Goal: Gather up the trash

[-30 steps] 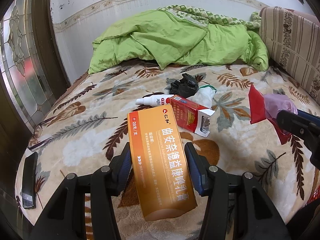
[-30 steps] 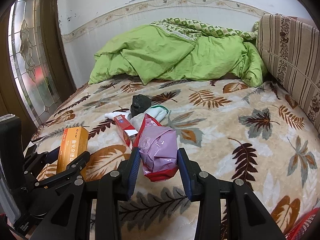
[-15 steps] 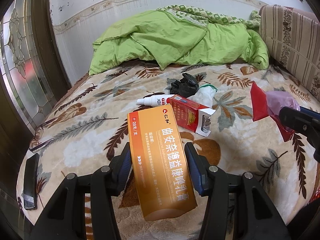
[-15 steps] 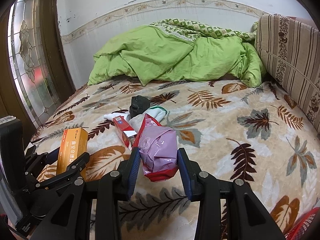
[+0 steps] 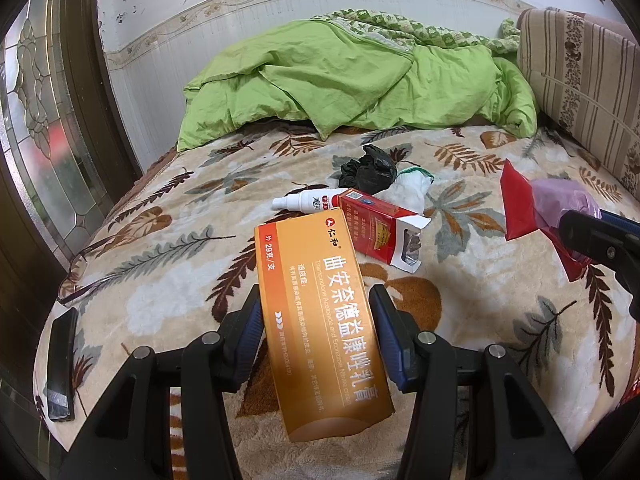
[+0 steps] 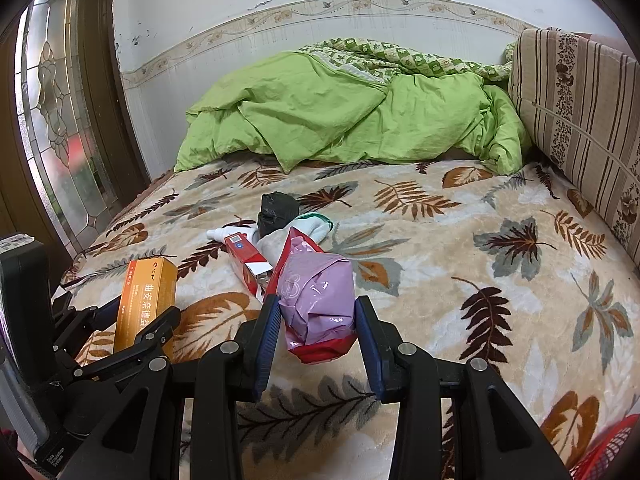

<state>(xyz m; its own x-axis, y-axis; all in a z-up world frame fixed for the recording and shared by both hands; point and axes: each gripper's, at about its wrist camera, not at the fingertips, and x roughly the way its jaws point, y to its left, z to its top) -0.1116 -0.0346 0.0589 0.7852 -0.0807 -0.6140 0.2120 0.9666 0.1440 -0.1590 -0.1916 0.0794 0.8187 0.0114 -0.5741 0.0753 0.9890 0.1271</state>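
Firmly, left gripper (image 5: 318,322) clamps a glossy orange carton (image 5: 322,320); right gripper (image 6: 316,322) pinches a crinkly pouch (image 6: 316,300) above the plush bed (image 6: 460,264).

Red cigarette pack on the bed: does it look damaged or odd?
Yes. The red cigarette pack lies flat on the blanket with its near end torn open, white flap up and foil showing, beside a white spray bottle.

The flat orange cardboard medicine box (image 5: 320,320) reads "仁和", "曲安奈德益康唑乳膏", "Triamcinolone Acetonide and Econazole Nitrate Cream".
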